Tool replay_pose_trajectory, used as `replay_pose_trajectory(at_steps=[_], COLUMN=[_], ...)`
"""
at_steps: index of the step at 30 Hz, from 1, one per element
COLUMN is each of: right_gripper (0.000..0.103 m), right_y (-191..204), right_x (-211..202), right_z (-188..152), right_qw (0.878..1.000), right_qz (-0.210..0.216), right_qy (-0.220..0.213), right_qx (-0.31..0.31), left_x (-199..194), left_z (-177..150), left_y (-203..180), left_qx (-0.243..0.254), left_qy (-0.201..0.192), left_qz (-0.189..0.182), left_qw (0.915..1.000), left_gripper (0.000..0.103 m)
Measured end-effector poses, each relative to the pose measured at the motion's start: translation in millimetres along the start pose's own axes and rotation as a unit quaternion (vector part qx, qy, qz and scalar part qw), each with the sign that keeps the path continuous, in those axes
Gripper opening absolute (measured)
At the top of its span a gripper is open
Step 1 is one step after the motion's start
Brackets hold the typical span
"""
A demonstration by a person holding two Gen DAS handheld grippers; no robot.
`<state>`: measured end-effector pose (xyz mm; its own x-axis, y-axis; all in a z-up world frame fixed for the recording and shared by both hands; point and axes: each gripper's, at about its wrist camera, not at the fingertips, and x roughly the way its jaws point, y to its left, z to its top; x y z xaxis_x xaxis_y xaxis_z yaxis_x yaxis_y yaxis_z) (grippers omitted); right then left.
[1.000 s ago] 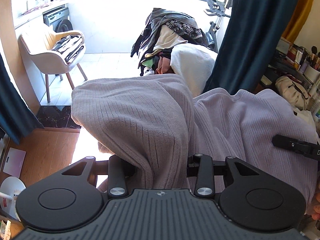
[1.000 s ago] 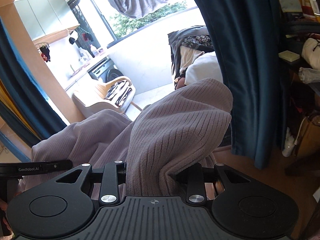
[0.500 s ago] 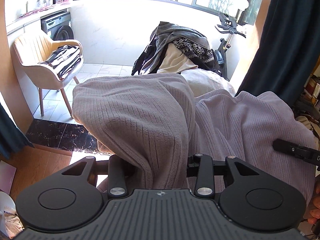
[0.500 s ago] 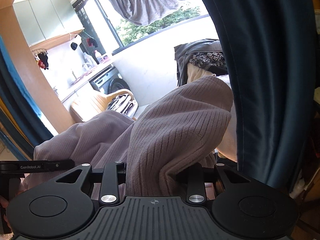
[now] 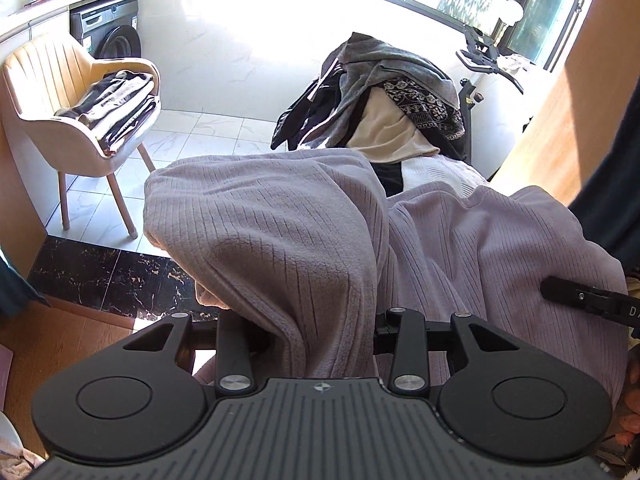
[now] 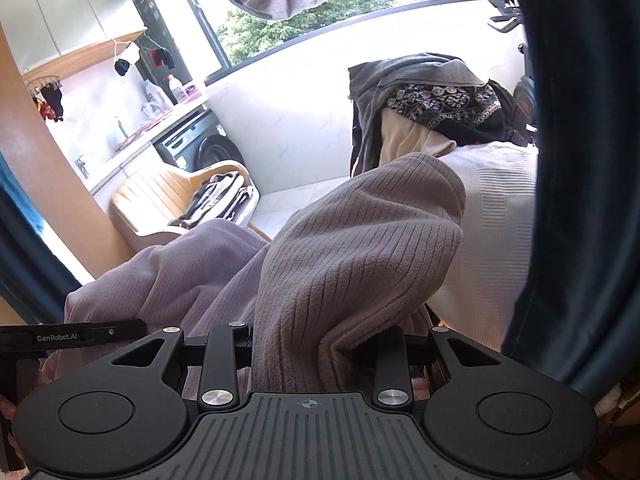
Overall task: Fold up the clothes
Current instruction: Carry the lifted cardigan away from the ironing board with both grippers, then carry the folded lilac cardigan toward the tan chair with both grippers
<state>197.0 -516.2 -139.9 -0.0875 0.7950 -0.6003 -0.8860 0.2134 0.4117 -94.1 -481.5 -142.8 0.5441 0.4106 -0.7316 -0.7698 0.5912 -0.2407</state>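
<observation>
Sunlit balcony tiles fill the left wrist view, with a tan chair (image 5: 60, 120) carrying a stack of folded clothes (image 5: 116, 108) and a washing machine (image 5: 108, 32) behind it. A heap of unfolded clothes (image 5: 392, 100) stands further right, partly hidden by the lilac ribbed garment (image 5: 280, 232), which hangs in mid-air across the foreground. The left tongs (image 5: 316, 340) are clenched on a bunch of this garment; their fingertips are buried in the fabric. At the right edge the other tool shows only as a black bar, its lettering cut off and unreadable.

Seen from the right wrist, the same balcony appears with a dark blue curtain (image 6: 580, 200) blocking the right side. The right tongs (image 6: 308, 356) grasp another fold of the garment (image 6: 360, 248), tips again hidden under cloth. The left tool juts in at lower left, printed "GenRobot.AI". The chair (image 6: 160, 200) and heap (image 6: 432, 112) are partly covered by the garment; bottles on the surface (image 6: 132, 140) are too small to read.
</observation>
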Motion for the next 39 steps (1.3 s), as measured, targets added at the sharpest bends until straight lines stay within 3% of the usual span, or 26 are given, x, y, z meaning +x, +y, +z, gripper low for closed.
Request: replay_pose_trajectory(at_steps=[8, 17, 23, 29, 33, 39], right_gripper=[0.029, 0.029, 0.029, 0.029, 0.029, 0.029], right_y=[69, 114, 109, 78, 54, 48], right_x=[137, 271, 349, 441, 508, 597], right_z=[72, 136, 173, 226, 291, 399], right_qw=[1.000, 1.000, 0.998, 0.996, 0.992, 0.983], right_qz=[-0.001, 0.013, 0.026, 0.058, 0.082, 0.119], right_qy=[0.020, 0.026, 0.049, 0.074, 0.090, 0.109], right_qx=[0.007, 0.002, -0.003, -0.001, -0.014, -0.088], left_x=[45, 98, 149, 212, 254, 295], left_z=[110, 185, 226, 286, 337, 405], left_y=[104, 188, 226, 269, 291, 320], left_qx=[0.019, -0.004, -0.019, -0.053, -0.082, -0.147], left_qy=[-0.004, 0.002, 0.020, 0.031, 0.037, 0.011], left_qz=[0.012, 0.034, 0.050, 0.077, 0.093, 0.108], left_qw=[0.9997, 0.9994, 0.9984, 0.9952, 0.9916, 0.9832], left_gripper=[0.039, 0.039, 0.039, 0.039, 0.039, 0.039])
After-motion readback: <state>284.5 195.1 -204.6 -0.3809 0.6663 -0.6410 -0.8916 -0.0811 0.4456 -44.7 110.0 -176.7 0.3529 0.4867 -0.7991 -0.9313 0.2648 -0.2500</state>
